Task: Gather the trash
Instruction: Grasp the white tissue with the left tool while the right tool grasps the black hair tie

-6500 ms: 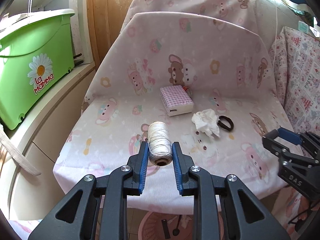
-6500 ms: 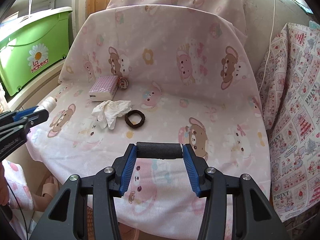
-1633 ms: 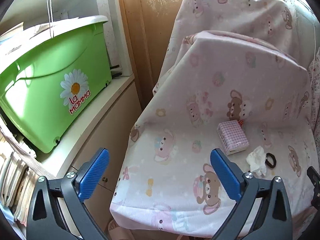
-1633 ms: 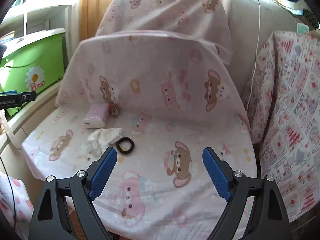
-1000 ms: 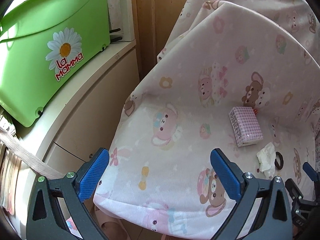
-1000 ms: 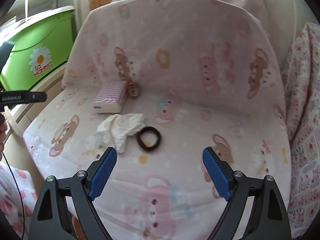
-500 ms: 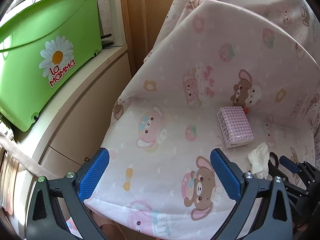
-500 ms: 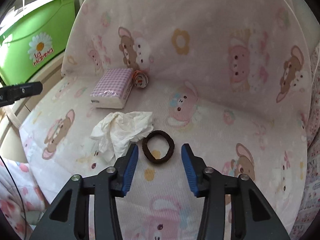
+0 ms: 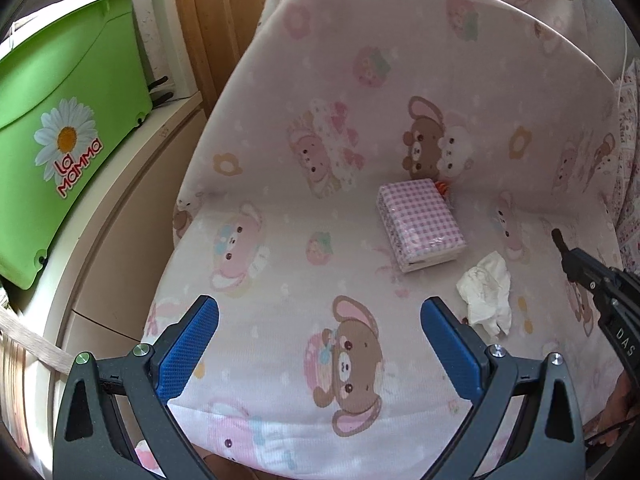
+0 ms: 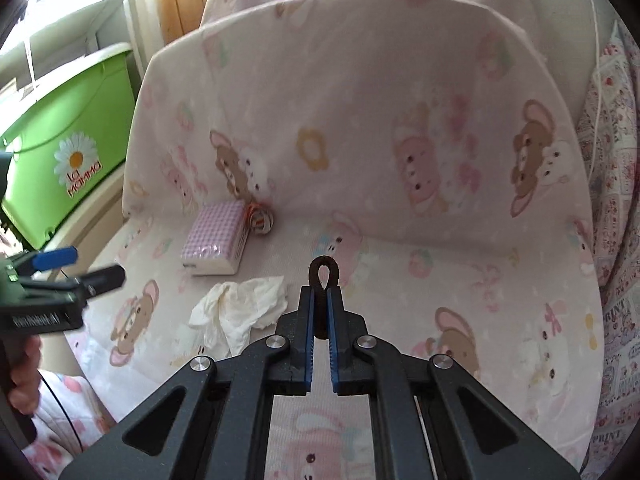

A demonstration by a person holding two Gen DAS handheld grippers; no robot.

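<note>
Hair tie [image 10: 323,273], a dark brown elastic loop, was pinched between the blue fingers [image 10: 307,320] of the right gripper [image 10: 320,300], squashed into a narrow teardrop whose long axis ran forward along the fingers, its rounded end poking out past their tips and pointing toward the chair back. It appeared lifted just clear of the seat of the cloth-covered chair [image 10: 400,120], though contact with the fabric could not be ruled out. The left gripper [image 9: 318,342] hovered over the front of the seat with its fingers spread wide and nothing between them. Near it lay the crumpled tissue [image 9: 486,290], just in front of the pink checked tissue pack [image 9: 420,222]. To carry this step off well, the right hand should probably hold its squeeze firm, since a stretchy loop can slip free, while the left could close on the tissue's bulk from above rather than on a loose corner.
</note>
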